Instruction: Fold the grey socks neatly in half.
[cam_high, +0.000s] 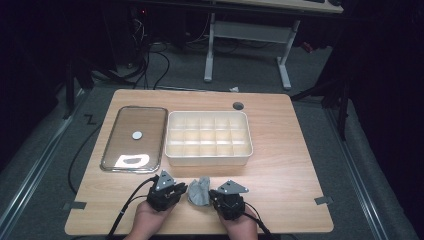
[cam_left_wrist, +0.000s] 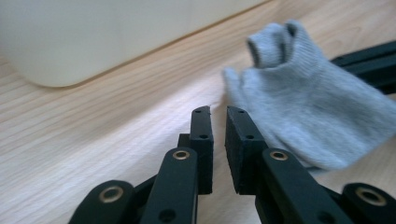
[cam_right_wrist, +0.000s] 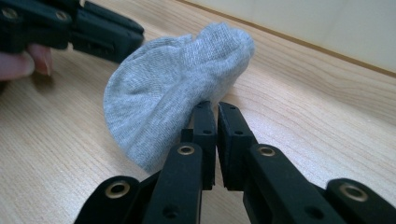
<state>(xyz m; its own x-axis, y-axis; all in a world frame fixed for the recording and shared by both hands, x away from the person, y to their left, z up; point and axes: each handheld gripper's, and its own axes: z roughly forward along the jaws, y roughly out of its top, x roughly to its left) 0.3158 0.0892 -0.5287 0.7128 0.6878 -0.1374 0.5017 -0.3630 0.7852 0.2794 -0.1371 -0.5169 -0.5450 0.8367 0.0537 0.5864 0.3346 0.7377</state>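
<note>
We see a soft grey knitted sock (cam_high: 199, 192) on the matt wood-grain table (cam_high: 280, 170), a smooth cream plastic divider box (cam_high: 208, 137), and a glossy metal-rimmed lid (cam_high: 134, 138) at nine o'clock.

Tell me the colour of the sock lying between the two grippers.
Plain light grey knit sock, no pattern; clearest in the right gripper view.

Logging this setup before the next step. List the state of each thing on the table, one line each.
grey sock: bunched up on the table between the two grippers.
divided box: open, compartments look empty.
clear lid: off the box, lying flat to its left.
left gripper: jaws nearly closed, nothing between them, beside the sock.
right gripper: jaws nearly closed, tips at the sock's edge; grip unclear.
</note>
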